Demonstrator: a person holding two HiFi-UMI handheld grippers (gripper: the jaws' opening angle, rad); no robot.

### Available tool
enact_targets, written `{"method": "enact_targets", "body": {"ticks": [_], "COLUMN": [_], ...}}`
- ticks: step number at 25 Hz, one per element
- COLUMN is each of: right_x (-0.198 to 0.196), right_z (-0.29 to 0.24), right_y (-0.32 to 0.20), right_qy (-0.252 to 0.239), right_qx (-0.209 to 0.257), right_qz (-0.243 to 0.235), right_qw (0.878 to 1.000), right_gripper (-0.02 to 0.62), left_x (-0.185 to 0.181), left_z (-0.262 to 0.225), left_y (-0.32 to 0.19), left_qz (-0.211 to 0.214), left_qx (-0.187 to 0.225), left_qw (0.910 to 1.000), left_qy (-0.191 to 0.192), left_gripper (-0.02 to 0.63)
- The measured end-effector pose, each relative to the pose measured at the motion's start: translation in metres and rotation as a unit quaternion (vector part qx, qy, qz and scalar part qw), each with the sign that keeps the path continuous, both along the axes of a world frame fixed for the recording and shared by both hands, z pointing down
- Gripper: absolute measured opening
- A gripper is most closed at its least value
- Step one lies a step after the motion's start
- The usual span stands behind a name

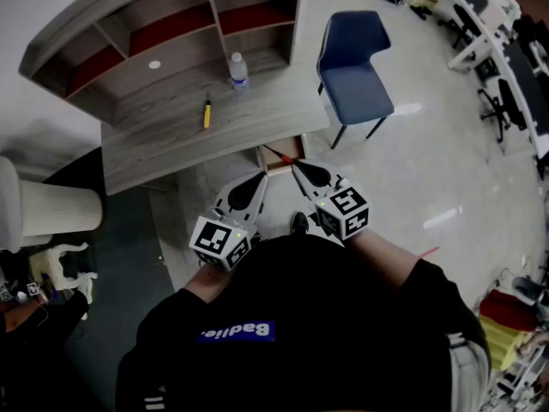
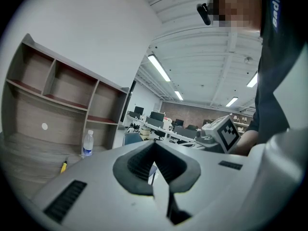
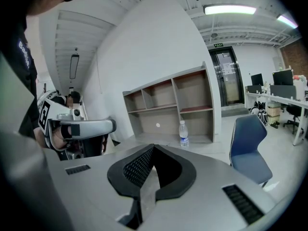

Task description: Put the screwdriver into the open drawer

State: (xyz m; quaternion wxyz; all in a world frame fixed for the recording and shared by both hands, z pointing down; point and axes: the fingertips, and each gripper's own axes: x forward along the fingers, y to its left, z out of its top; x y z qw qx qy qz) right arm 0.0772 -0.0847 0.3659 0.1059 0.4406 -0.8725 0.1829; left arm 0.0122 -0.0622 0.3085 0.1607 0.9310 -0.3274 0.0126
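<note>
A yellow-handled screwdriver [image 1: 206,112] lies on the grey wooden desk [image 1: 171,153], left of a water bottle [image 1: 238,69]. Under the desk's front edge the open drawer [image 1: 292,147] sticks out, with a thin red thing lying across it. My left gripper [image 1: 260,177] and right gripper [image 1: 294,166] are held side by side in front of the drawer, both shut and empty, well short of the screwdriver. In the left gripper view the screwdriver [image 2: 63,166] shows small at the left, beyond the closed left gripper [image 2: 154,144]. The right gripper [image 3: 153,149] points towards the bottle [image 3: 183,134].
A shelf unit [image 1: 129,33] stands along the back of the desk. A blue chair [image 1: 353,75] is to the right of the desk. A white cylinder [image 1: 51,213] stands on the floor at the left. Office desks and chairs fill the far right.
</note>
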Motion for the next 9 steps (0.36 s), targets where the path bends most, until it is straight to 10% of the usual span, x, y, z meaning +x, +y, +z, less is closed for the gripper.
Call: {"method": "enact_targets", "body": {"ticks": [9], "right_x": [0.0005], "right_z": [-0.0005], "right_y": [-0.0025], "right_qy": [-0.001], "right_qx": [0.0], "right_qz": [-0.001], "right_qw": [1.0], "right_gripper": [0.029], "left_x": [0.0], "left_z": [0.0006], "left_y": [-0.0018], "left_qz": [0.0], "left_qx": [0.001], "left_qw": [1.0], "left_qy": [-0.001], "left_gripper": [0.002]}}
